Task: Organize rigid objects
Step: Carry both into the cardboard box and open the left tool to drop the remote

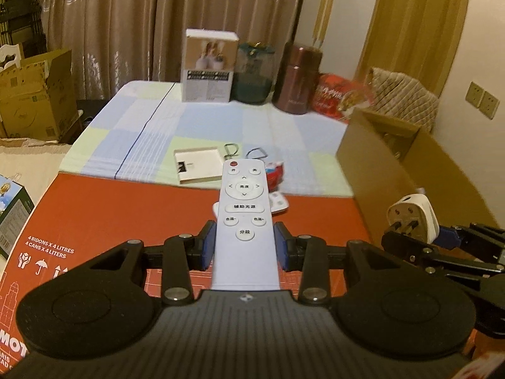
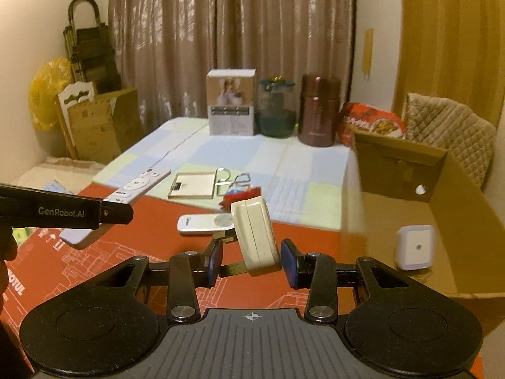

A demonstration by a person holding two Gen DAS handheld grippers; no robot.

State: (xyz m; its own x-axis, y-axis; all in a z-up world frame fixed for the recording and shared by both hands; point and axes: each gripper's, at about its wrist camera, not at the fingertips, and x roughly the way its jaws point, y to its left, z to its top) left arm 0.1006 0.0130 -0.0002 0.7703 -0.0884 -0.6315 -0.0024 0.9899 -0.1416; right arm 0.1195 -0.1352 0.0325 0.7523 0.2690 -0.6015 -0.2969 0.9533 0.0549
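Held above the red bench [image 1: 126,208]: long white remote [image 1: 244,221], buttons up, lower end hidden, clamped in the left gripper [image 1: 244,246]. Pinched by the right gripper [image 2: 252,263]: cream plug adapter [image 2: 255,237], tilted beside the cardboard box [image 2: 442,189]; prongs barely discernible.

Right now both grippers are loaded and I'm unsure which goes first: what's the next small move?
Probably swing the right gripper, holding the plug adapter, rightward over the open cardboard box and release; the box sits just beside it and already holds a white cube.
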